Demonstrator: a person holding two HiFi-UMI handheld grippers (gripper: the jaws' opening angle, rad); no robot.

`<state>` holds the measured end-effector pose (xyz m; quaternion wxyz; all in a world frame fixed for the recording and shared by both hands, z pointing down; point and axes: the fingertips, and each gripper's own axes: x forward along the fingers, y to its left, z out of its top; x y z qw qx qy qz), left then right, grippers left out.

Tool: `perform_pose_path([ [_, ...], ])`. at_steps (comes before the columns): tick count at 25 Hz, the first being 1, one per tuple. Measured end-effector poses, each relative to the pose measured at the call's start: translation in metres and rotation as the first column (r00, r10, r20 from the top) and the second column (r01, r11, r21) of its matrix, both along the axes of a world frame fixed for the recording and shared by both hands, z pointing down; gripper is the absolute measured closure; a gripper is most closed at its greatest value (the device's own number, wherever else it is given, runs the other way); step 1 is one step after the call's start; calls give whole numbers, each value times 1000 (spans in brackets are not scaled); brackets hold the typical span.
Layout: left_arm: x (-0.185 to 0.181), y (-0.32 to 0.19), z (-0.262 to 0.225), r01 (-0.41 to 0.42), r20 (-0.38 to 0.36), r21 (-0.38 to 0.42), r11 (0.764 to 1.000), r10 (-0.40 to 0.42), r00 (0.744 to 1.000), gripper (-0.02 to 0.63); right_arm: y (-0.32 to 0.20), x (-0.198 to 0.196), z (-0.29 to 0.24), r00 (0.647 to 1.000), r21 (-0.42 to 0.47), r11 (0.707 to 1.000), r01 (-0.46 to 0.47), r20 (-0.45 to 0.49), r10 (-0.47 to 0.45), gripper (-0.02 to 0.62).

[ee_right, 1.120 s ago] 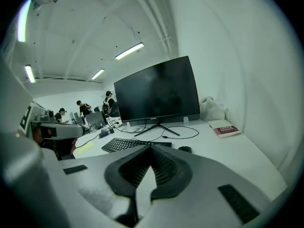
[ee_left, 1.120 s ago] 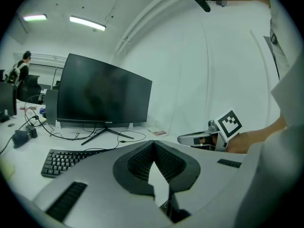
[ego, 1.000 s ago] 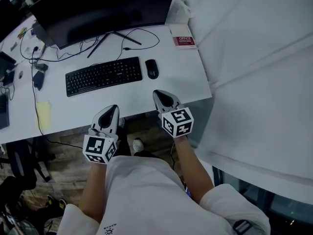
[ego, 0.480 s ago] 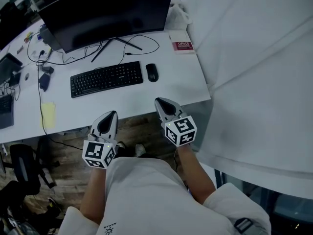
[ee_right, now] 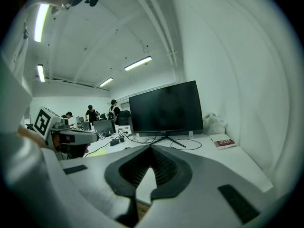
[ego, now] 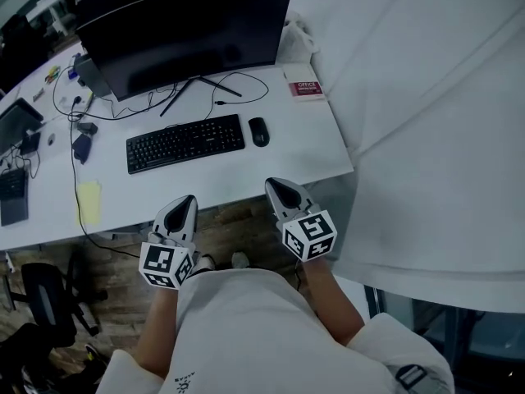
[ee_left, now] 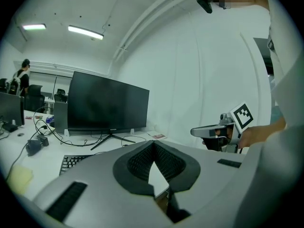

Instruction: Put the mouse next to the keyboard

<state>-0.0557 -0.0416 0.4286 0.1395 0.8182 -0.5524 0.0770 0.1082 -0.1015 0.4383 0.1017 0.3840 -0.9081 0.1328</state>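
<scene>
The black mouse (ego: 259, 131) lies on the white desk (ego: 316, 146), just right of the black keyboard (ego: 184, 143). My left gripper (ego: 187, 199) hangs at the desk's front edge, below the keyboard in the head view. It is shut with nothing in it (ee_left: 153, 142). My right gripper (ego: 273, 184) hovers at the front edge, below the mouse and apart from it, shut and empty (ee_right: 151, 147). The keyboard's corner (ee_left: 73, 161) shows in the left gripper view. Both gripper views hide the mouse behind the jaws.
A dark monitor (ego: 189, 31) stands behind the keyboard, with cables around its foot. A red and white booklet (ego: 306, 89) lies at the far right corner, a yellow note (ego: 89, 201) at the left. A white sheet (ego: 426, 138) hangs right of the desk. An office chair (ego: 49, 298) stands at lower left.
Both grippers have drawn back from the desk toward my body and risen; the right one, earlier over the desk below the mouse, now sits at the front edge. Both stayed shut.
</scene>
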Motion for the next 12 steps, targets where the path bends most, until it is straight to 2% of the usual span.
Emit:
perform_pose_path([
  [12,-39,10,-18,-62,7,13,998,62,998,595,25,-3,-28,993,11,993,-114,33,114,577],
])
